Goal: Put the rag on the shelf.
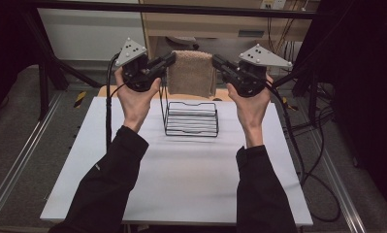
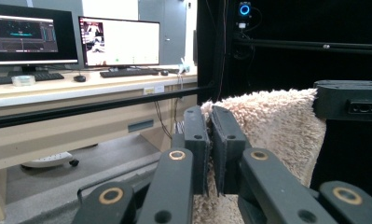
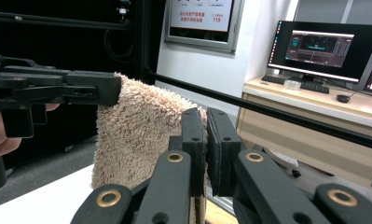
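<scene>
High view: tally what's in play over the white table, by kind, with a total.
Towels: 1, a beige towel held up between the two grippers
Wire racks: 1, a black wire rack on the table
Grippers: 2, left gripper and right gripper, each shut on a top corner
Total: 4

A beige, fluffy-piled towel (image 1: 191, 73) is hanging between the black left gripper (image 1: 170, 59) and the black right gripper (image 1: 216, 61), each topped by a grey three-cornered plate dotted with small dark spots. Below it a black wire rack (image 1: 191, 119) is drawing thin parallel lines across the plain white table (image 1: 181, 179). Brass-coloured rings are showing on the black jaw arms, and the person's sleeves (image 1: 106, 189) are showing black.
</scene>
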